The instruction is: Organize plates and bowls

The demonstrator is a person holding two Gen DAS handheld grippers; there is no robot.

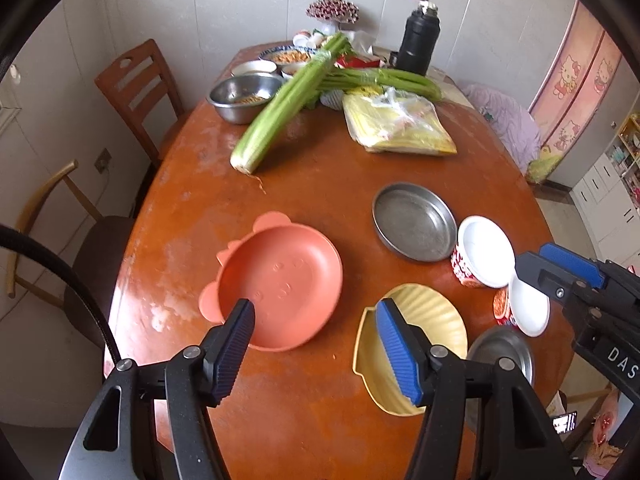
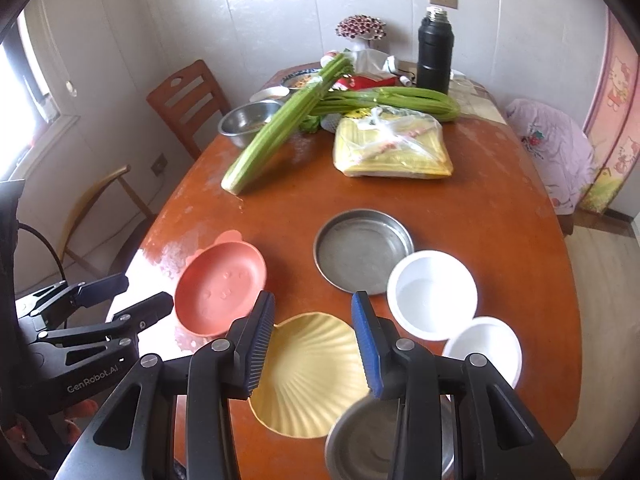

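Left wrist view: looks steeply down-forward along own fingers over near end of wooden table, from left side, close above pink plate. Right wrist view: same direction, from right, close above yellow shell plate. Both views share whole tabletop to far wall, round metal tray, celery, black flask. Each view catches other gripper at its edge.

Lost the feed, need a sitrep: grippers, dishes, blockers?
Left gripper and right gripper open, empty. Pink plate, yellow shell plate, steel plate unstacked. Nothing blocking.
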